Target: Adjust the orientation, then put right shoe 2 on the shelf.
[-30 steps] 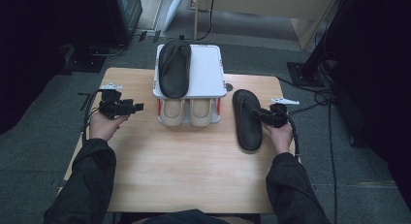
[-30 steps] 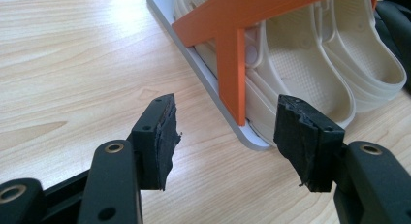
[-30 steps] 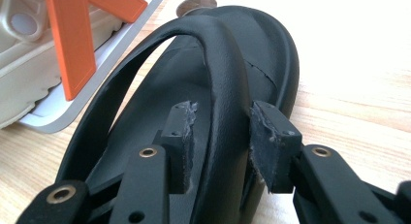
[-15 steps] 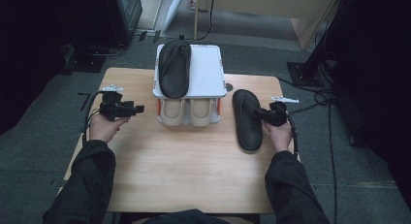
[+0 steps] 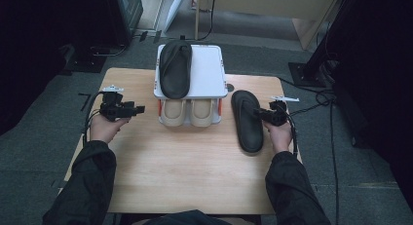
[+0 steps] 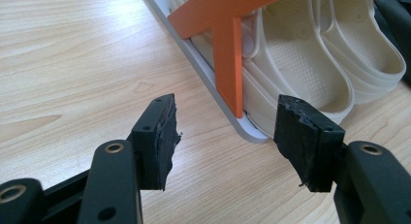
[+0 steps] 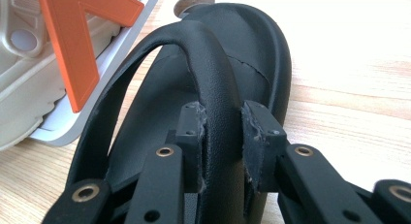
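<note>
Black flip-flop [image 5: 247, 121] lies flat on the table [image 5: 185, 171], its strap clamped by the right hand-held gripper [image 7: 222, 132], whose jaws have just been closing; the shoe rack [image 5: 207, 79] stands beside it; the left hand-held gripper [image 6: 225, 136] gapes apart.

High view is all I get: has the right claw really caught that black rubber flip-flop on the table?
Observer: Yes. The right claw has just been closing; its pads press both sides of the black rubber flip-flop strap.
Operator: Is the left claw holding anything?
Observer: No. The left claw is open and empty, facing the orange plastic X-brace on the white shoe rack beside the cream foam clogs.
</note>
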`<state>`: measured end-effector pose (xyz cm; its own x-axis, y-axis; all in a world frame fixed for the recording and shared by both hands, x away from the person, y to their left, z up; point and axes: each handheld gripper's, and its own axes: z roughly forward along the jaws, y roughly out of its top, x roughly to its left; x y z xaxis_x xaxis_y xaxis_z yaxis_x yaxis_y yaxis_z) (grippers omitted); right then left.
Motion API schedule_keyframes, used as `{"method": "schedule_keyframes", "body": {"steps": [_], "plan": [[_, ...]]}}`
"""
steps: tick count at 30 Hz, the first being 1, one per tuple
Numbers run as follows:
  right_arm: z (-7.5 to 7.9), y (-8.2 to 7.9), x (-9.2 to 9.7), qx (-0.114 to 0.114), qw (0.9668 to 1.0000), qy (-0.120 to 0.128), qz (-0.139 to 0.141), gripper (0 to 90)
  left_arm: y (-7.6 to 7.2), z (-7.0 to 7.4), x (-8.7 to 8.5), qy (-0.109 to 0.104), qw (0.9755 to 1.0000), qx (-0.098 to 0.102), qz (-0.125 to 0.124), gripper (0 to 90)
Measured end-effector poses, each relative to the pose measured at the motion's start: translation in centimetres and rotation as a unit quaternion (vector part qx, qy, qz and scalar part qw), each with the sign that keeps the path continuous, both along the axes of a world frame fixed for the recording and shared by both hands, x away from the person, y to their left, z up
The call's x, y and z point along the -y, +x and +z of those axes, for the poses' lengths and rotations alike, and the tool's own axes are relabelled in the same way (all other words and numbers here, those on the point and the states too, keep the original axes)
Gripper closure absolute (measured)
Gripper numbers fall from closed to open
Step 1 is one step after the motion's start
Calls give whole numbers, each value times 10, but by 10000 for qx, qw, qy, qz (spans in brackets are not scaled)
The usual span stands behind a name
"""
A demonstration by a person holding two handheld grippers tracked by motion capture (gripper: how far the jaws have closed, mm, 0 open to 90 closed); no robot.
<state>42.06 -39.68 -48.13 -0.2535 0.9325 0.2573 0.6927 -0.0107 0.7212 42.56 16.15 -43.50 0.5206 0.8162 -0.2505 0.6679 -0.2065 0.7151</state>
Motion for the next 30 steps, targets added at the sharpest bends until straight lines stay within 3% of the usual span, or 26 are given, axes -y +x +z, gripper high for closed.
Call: {"method": "schedule_keyframes", "body": {"steps": [9, 16, 22, 30], "plan": [[8, 0, -6, -102, 9999, 77, -29, 706, 1, 0, 0, 4, 10000, 5, 0, 411], [17, -3, -10, 24, 9999, 145, -9, 706, 1, -1, 0, -20, 10000, -6, 2, 411], [25, -5, -16, -4, 9996, 264, -49, 706, 0, -1, 1, -60, 10000, -5, -36, 411], [41, 3, -21, -28, 9999, 124, -28, 706, 2, -2, -1, -111, 9999, -25, -22, 411]]}}
